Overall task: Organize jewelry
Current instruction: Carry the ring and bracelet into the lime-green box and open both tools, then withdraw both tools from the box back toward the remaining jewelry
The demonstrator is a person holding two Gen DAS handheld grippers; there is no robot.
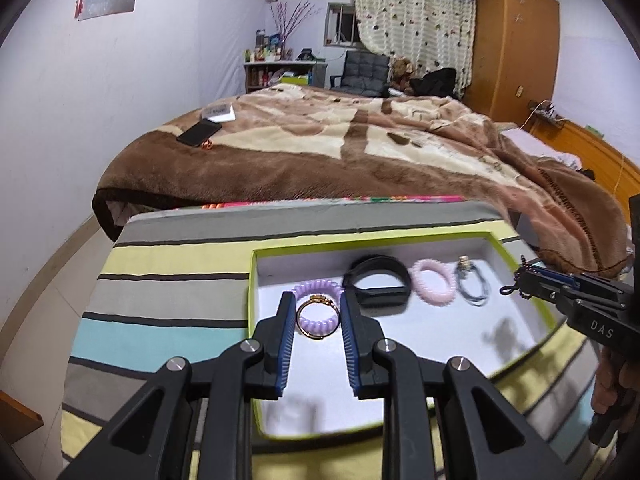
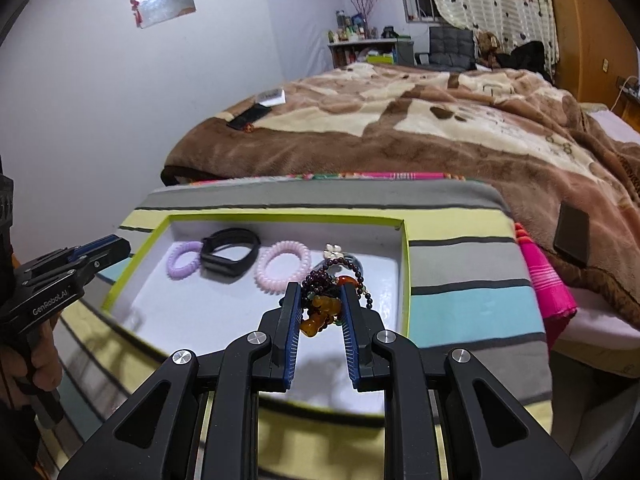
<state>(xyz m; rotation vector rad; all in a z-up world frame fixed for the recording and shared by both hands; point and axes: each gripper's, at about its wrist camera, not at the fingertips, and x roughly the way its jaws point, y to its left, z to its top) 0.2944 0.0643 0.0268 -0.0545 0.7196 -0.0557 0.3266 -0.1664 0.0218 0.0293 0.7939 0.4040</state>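
A shallow tray point(image 1: 520, 268) with a lime-green rim and a white floor lies on a striped cloth point(image 1: 168, 292) of grey, yellow and turquoise bands, in front of a bed with a brown blanket point(image 1: 320, 152). In the left wrist view, the left gripper point(image 1: 318, 312) hangs over the left part of the tray, and its two blue-padded fingers point(image 1: 286, 336) pinch a thin gold bangle point(image 1: 316, 318) between them, the pads touching its two sides. Behind the bangle, on the tray floor, lies a lilac spiral hair tie point(image 1: 316, 286). To the right of it a black band point(image 1: 378, 282) stands in the tray, then a pink spiral hair tie point(image 1: 434, 282), then a thin grey hair tie point(image 1: 474, 286) with a small gold charm. In the right wrist view, the right gripper point(image 2: 318, 300) is over the right part of the tray, and its fingers grip a beaded bracelet point(image 2: 332, 286) of dark red beads with amber-coloured pieces; the beads bunch up between the pads and some loops hang out above and to the right of them. A hand point(image 2: 38, 356) holding the left gripper shows at the left edge of this view. On the blanket, far from the tray, lie a dark phone point(image 1: 199, 133) and a white box point(image 1: 218, 112).
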